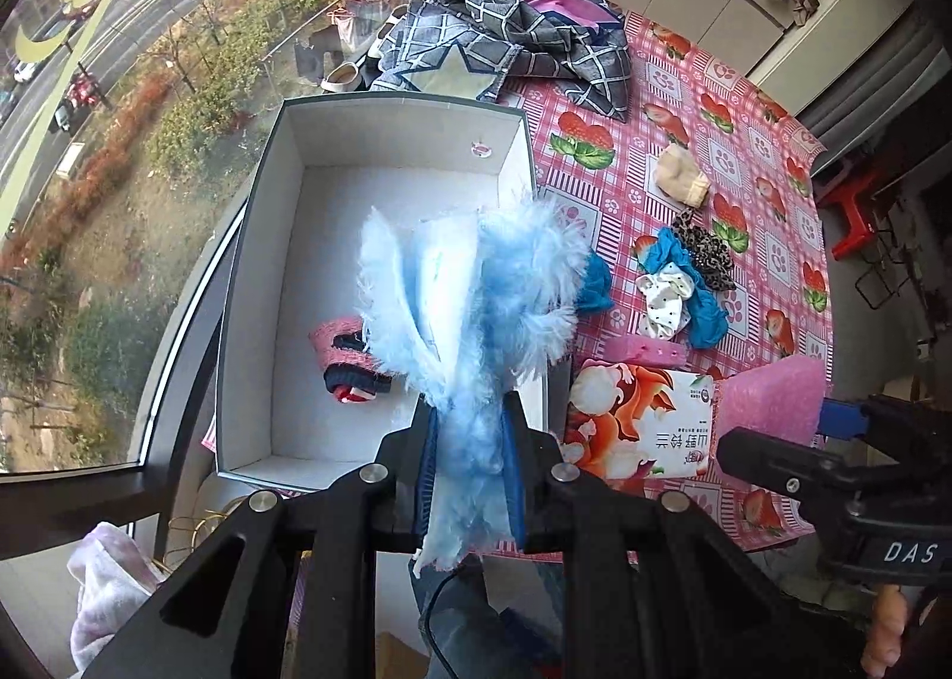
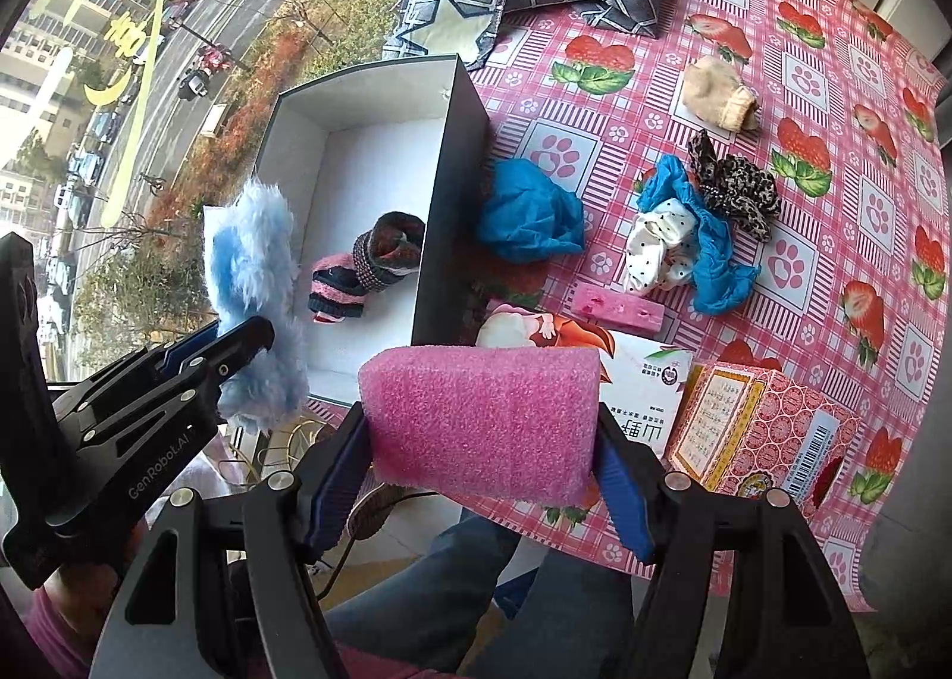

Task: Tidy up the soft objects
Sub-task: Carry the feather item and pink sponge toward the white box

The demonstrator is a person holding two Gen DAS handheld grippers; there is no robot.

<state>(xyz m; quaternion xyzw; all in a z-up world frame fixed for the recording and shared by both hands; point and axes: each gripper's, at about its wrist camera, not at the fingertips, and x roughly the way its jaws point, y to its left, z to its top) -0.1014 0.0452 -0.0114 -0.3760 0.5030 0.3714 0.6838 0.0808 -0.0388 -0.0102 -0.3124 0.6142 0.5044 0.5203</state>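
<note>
Over the near edge of the box: two grippers, both loaded.
Left gripper (image 1: 470, 465) is clamped on a fluffy blue cloth (image 1: 476, 286) above the white box (image 1: 392, 143); right gripper (image 2: 482, 476) squeezes a pink foam block (image 2: 482, 417) just right of it, near a striped sock (image 2: 363, 274) lying inside.

Fluffy light-blue fabric piece (image 1: 476, 286) hangs pinched between left gripper (image 1: 470, 459) pads, over near right corner of open white-lined box (image 1: 381, 102). Pink foam block (image 2: 482, 417) clamped crosswise in right gripper (image 2: 482, 476), above near table edge. Striped socks (image 2: 369, 268) lie inside box. Blue cloth wad (image 2: 529, 215) just right of box; scrunchie cluster (image 2: 702, 227) further right; beige sock (image 2: 717, 90) far right.
</note>
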